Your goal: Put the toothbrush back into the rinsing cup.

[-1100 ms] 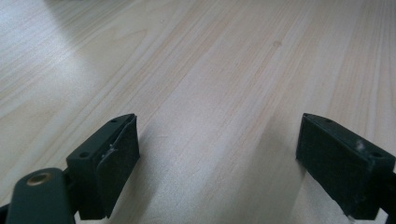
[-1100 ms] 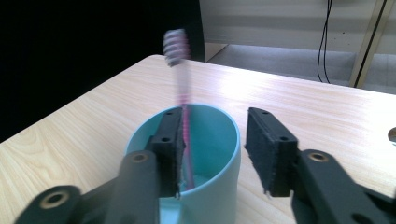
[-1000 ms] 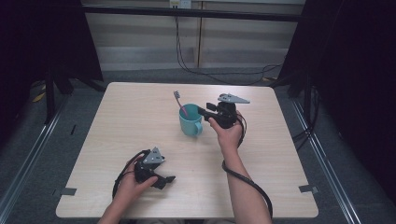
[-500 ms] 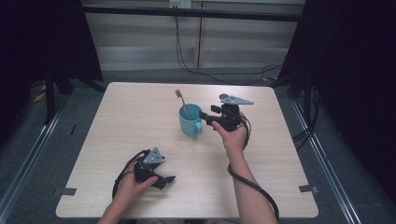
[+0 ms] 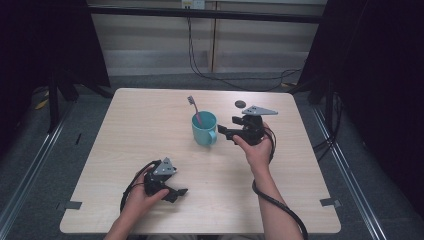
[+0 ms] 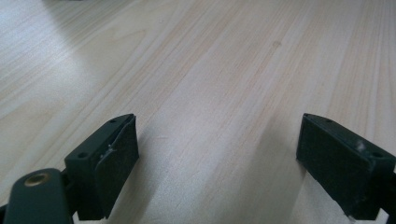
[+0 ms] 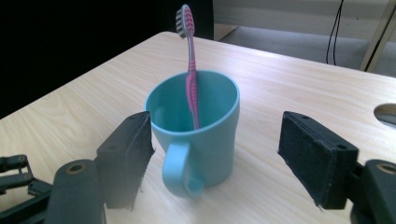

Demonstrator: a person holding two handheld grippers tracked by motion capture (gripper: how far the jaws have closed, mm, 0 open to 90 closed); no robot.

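A teal mug point(image 5: 205, 131) stands upright near the table's middle, and a pink toothbrush point(image 5: 194, 107) leans inside it, bristles up. My right gripper point(image 5: 225, 132) is just to the right of the mug, pointing at its handle. In the right gripper view the mug point(image 7: 201, 135) and toothbrush point(image 7: 189, 56) sit beyond the right gripper point(image 7: 217, 137). Its jaws have just been opening; they stand wide, with nothing pressed between the pads. My left gripper point(image 5: 176, 192) rests low over the front left of the table point(image 5: 125, 125), and in the left gripper view the left gripper point(image 6: 215, 154) is open over bare wood.
A small dark round spot point(image 5: 240, 104) lies on the table behind the right gripper, and the same spot point(image 7: 386, 114) appears at the right edge of the right gripper view. Black cables trail from both grippers. Dark curtains and metal rails flank the table.
My right gripper has drawn back to the right, away from the mug's handle, and its jaws have spread. The mug stays put with the toothbrush in it. The left hand has not moved.
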